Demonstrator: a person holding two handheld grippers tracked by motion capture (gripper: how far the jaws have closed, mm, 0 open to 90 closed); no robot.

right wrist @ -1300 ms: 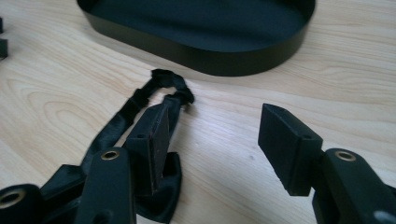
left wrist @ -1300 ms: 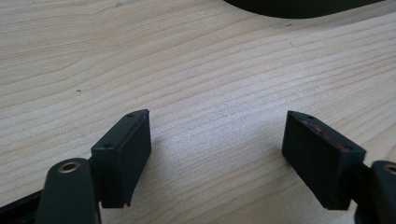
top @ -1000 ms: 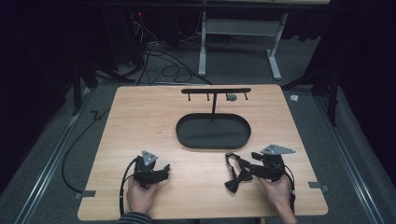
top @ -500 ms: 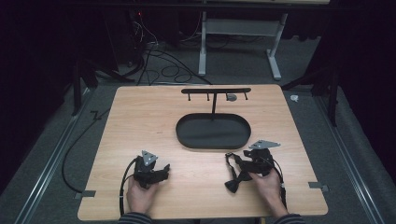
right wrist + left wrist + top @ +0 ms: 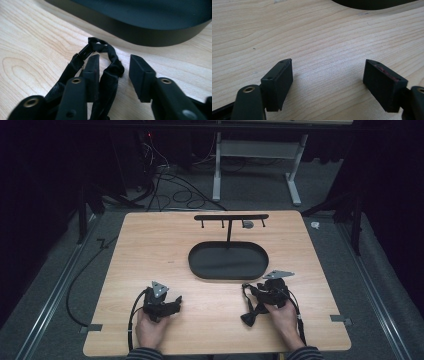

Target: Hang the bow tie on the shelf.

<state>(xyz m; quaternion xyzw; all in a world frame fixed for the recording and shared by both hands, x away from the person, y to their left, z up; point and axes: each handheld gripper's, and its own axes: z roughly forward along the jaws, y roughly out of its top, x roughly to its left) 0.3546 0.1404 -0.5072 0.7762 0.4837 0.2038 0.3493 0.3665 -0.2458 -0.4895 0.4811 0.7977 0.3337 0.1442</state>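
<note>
The black oval tray (image 5: 228, 260) stands at the table's (image 5: 150, 245) middle, with its hook stand (image 5: 230, 218) just behind it. Left and right of the tray, bare wood gives free passage. A black strap (image 5: 251, 306) lies near the tray's front right.

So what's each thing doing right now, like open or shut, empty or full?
Left gripper: open, nothing between the jaws, low over the table.
Right gripper: open, with the black strap lying loose between the jaws.
Bow tie: lying on the table by the right hand.
Black tray: flat on the table, empty.
Hook stand: upright behind the tray, one small grey thing hanging from it.
</note>
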